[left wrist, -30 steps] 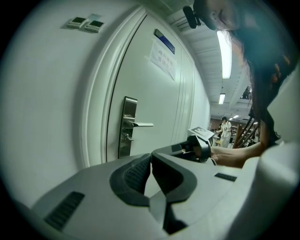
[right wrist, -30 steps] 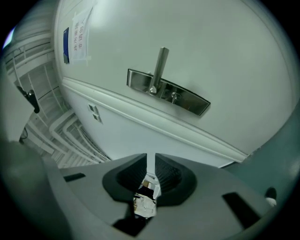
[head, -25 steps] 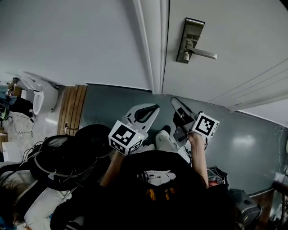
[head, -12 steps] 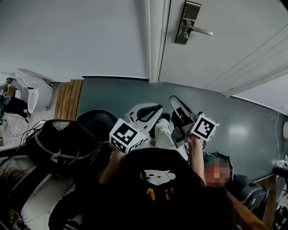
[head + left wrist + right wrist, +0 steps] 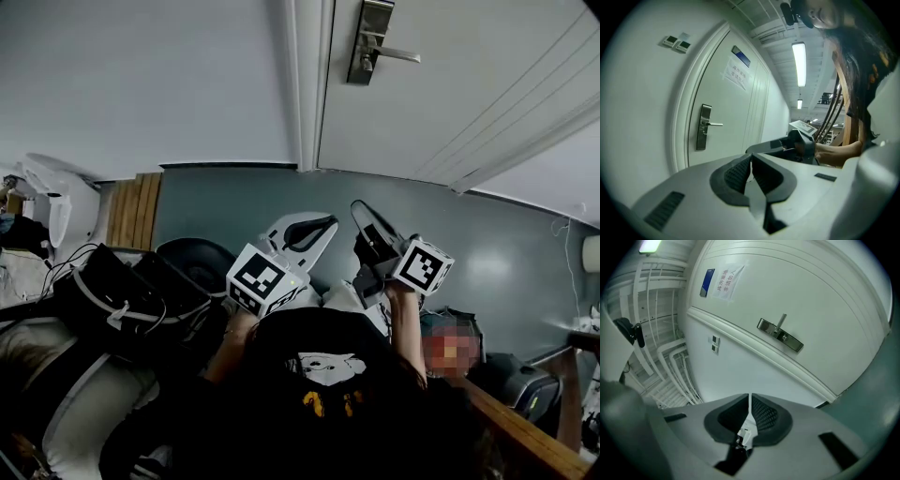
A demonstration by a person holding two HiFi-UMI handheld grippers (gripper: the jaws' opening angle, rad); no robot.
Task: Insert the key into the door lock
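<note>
**Key (image 5: pixel 744 433) sits deep in the right jaws, door lock well apart**

What I take for the key is a small, pale, metallic-looking piece. It is pinched between the pads of the right gripper (image 5: pixel 750 398), well back from the tips. It should be light, stiff and slick, so it may swivel in a pad grip. Holding it by the flat bow, with the blade jutting past the tips, would suit insertion; no blade shows beyond the tips now.

The left gripper (image 5: pixel 751 157) has its jaws pressed together on nothing.

The door lock (image 5: pixel 368 42), a tall metal plate with a lever handle (image 5: pixel 398 54), is on a closed white door (image 5: pixel 450 94) well ahead of both grippers.

The room has a grey-blue floor (image 5: pixel 234 202), a white wall (image 5: pixel 141 84) and dark bags (image 5: pixel 122 300) at the left.
</note>
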